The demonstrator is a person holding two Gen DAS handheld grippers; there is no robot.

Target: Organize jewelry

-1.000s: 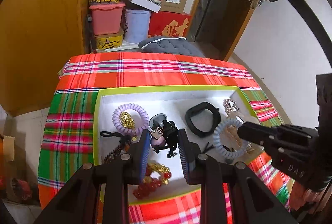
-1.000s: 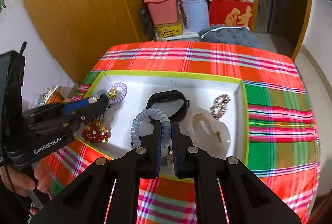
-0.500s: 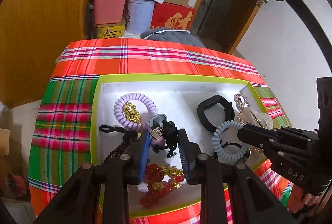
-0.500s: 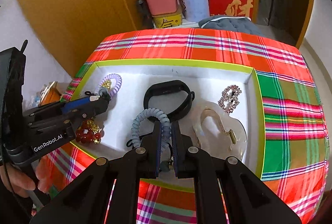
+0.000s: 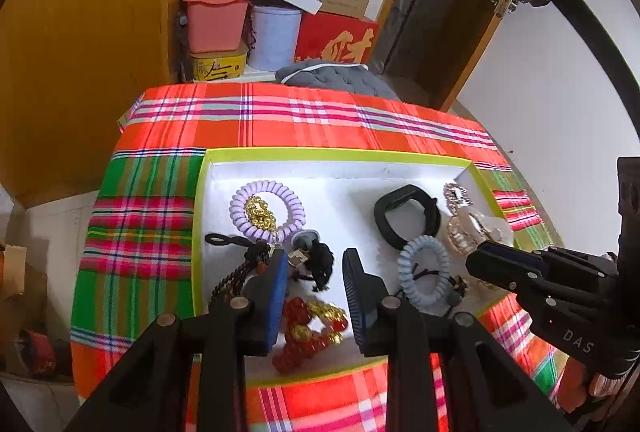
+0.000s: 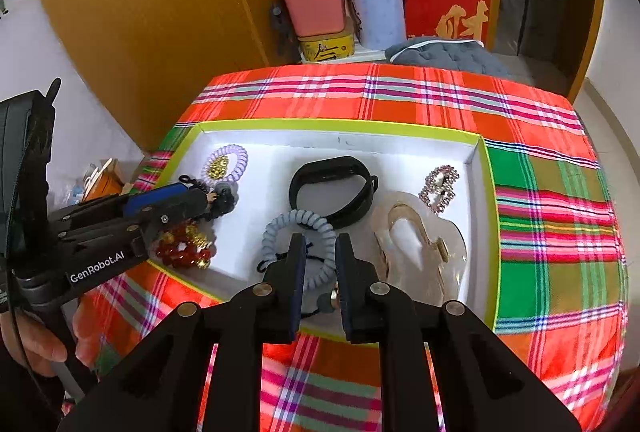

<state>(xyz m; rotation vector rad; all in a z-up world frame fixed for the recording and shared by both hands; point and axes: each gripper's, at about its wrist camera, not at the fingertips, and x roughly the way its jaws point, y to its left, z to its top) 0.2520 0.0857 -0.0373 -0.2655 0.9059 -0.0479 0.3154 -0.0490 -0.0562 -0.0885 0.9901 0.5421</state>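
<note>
Fingers of the left gripper [image 5: 315, 262] stand apart with a clear gap, hanging over the near-left part of the white tray [image 5: 340, 167] and gripping nothing. A black hair tie cluster [image 5: 320, 264] shows in that gap just past the tips, and a red and gold bead bracelet [image 5: 310, 328] shows between the fingers nearer the camera. Whether either finger touches them cannot be told. A dark bead string [image 5: 236, 276] lies just outside the left finger.

The right gripper [image 6: 320, 244] is open by a narrower gap, its tips straddling the near rim of a pale blue coil hair tie [image 6: 298, 238] without pinching it. Contact is unclear. A small black cord [image 6: 280, 260] lies under the left fingertip.

Counted in the tray: two coil ties, the blue one and a lilac coil hair tie [image 5: 267, 209] beyond the left gripper with a gold chain piece [image 5: 260, 213] inside it; one black wristband [image 6: 334, 189] beyond the right gripper; one rhinestone clip [image 6: 439, 187] and one clear hair claw [image 6: 420, 244] to its right.
</note>
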